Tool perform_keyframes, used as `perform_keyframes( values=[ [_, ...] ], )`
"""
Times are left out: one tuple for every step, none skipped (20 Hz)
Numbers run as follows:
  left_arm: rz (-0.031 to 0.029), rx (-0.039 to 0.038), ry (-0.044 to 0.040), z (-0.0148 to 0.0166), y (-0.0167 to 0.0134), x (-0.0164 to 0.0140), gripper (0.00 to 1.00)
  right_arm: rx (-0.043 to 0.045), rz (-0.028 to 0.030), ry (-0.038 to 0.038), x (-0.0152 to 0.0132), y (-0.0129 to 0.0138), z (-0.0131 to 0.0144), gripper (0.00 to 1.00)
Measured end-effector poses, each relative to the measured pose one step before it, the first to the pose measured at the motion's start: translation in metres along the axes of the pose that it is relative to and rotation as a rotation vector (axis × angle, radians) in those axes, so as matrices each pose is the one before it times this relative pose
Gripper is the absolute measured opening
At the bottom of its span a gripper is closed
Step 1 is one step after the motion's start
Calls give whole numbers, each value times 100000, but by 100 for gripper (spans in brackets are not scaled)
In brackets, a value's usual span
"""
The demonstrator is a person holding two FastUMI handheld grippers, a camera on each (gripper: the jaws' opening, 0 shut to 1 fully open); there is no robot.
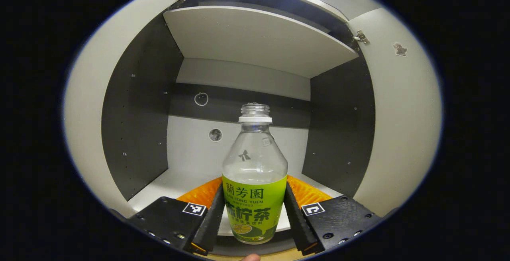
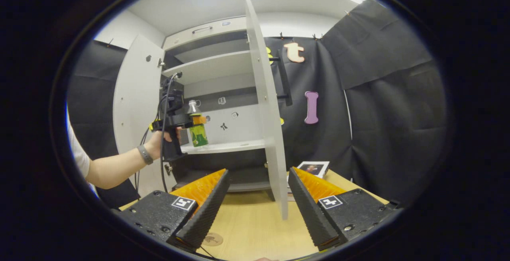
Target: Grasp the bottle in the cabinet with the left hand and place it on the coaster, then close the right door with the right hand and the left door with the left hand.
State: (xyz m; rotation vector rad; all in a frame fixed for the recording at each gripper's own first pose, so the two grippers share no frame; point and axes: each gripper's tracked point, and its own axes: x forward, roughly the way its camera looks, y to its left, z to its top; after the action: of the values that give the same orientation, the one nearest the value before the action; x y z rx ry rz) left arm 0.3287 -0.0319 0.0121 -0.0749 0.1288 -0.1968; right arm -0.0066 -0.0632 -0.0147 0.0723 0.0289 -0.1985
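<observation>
Gripping bottle (image 1: 254, 181) with left gripper (image 1: 253, 217), fingers pressing both sides, above cabinet (image 1: 255, 42) shelf. Holding right gripper (image 2: 257, 205) wide open over table (image 2: 255, 221), facing right door (image 2: 265, 105).

Our right gripper's (image 2: 257, 209) parted jaws frame the open right door's (image 2: 267, 113) edge; tabletop (image 2: 247, 229) beneath lies open.

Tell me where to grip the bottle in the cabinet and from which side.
Grip the bottle around its labelled lower body, coming straight in from the cabinet's open front. It stands upright, and the body is wide and straight there, while the shoulder tapers upward to the neck.
</observation>
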Motion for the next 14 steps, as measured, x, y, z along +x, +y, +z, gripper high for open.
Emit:
perform_keyframes(
  values=[
    [-1116, -907, 217, -18, -234, -1069, 72, -118, 797, 116, -49, 259, 19, 97],
    [-1177, -936, 198, -52, -230, -1127, 72, -186, 891, 21, -15, 320, 135, 95],
    [-2425, -1214, 384, -141, -447, -1161, 72, 30, 1096, -132, -11, 249, 137, 94],
    [-2212, -1427, -110, -106, -548, -1238, 75, 426, 1244, 88, -20, 353, 189, 95],
    [-1346, -1041, -625, -133, -289, -1321, 72, 823, 1427, 67, -42, 366, 205, 95],
    [-1084, -236, -799, -140, -293, -1562, 75, 804, 1530, -363, -16, 374, 443, 97],
    [-282, 489, -722, -472, -315, -1300, 72, 119, 985, -322, 48, 207, 355, 95],
    [334, 976, -448, -125, 34, -1362, 72, -205, 815, -369, 76, 196, 373, 95],
    [661, 1182, -341, -757, -223, -1485, 72, -216, 871, -108, 1, 186, 259, 95],
    [1006, 1374, -555, -900, -330, -1434, 72, 82, 953, 286, 181, 244, 276, 97],
    [851, 1068, 145, -1288, -429, -1239, 72, -110, 504, 579, 37, 164, 83, 97],
    [738, 690, 683, -1353, -237, -1035, 72, -323, 79, 498, 108, 48, 223, 97],
    [790, 279, 856, -1368, -421, -1123, 72, -713, 21, -10, 102, 37, 301, 97],
    [1065, -164, 1091, -1493, -296, -945, 72, -1101, -66, -395, 94, 105, 482, 94]
  ],
)
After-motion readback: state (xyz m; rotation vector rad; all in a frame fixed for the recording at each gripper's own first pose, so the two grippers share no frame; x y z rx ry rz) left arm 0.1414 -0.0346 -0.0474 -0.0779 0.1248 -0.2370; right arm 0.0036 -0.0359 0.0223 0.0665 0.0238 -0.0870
